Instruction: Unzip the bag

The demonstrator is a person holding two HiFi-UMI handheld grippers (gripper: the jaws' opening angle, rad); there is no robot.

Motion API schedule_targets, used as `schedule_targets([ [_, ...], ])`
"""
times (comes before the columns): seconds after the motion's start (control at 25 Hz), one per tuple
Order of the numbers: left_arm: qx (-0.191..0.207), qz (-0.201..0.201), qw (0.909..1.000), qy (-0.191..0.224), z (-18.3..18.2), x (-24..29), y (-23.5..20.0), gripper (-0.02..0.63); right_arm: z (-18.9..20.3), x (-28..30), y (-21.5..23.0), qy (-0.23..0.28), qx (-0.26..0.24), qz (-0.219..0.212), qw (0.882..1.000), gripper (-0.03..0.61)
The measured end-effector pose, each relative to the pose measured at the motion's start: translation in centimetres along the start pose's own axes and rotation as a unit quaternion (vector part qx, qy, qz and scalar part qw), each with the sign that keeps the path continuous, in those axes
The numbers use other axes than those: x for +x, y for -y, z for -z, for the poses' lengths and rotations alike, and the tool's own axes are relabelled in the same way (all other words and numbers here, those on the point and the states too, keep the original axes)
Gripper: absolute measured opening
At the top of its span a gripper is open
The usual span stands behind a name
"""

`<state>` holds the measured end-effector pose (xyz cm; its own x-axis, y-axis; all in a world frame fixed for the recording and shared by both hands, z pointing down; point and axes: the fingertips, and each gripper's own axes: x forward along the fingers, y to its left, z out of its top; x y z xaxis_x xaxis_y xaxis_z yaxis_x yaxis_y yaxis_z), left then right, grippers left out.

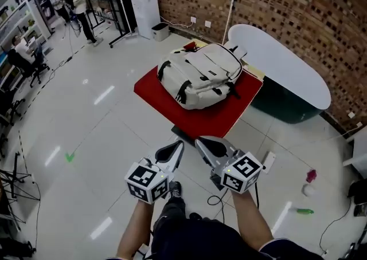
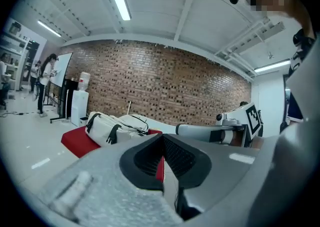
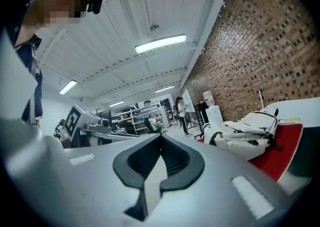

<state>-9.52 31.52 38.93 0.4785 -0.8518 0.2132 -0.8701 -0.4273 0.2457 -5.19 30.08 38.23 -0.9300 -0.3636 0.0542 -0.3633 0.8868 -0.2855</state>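
A person is holding the left gripper and the right gripper side by side above the pale floor, each with its jaws pressed together and gripping nothing, well short of the white backpack, which is lying on a red table just ahead, near a brick wall, while another person is standing far off

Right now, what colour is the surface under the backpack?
Red. The surface under the backpack shows best in the head view.
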Motion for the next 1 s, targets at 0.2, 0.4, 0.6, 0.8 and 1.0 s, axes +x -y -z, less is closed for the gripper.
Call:
schedule_targets([
  [0.2,0.014,0.060,0.9980,-0.015,-1.2,4.8,-4.6,0.002,-1.5,3.3,5.0,-0.011,-0.015,0.073,0.997,0.006],
  [0.4,0.007,0.122,0.9923,-0.021,-2.4,9.9,-7.6,0.002,-3.6,4.2,9.8,-0.016,-0.031,0.154,0.987,0.006],
  [0.6,0.008,0.175,0.9840,-0.030,-2.9,15.2,-6.9,0.002,-4.9,1.3,14.5,-0.025,-0.037,0.229,0.972,0.006],
  [0.8,0.018,0.202,0.9783,-0.042,-2.8,20.7,-5.1,0.002,-5.9,-2.1,19.5,-0.016,-0.037,0.270,0.962,0.006],
  [1.0,0.031,0.179,0.9816,-0.060,-2.7,26.8,-4.0,0.002,-6.6,-3.5,25.8,-0.018,-0.050,0.243,0.968,0.006],
])
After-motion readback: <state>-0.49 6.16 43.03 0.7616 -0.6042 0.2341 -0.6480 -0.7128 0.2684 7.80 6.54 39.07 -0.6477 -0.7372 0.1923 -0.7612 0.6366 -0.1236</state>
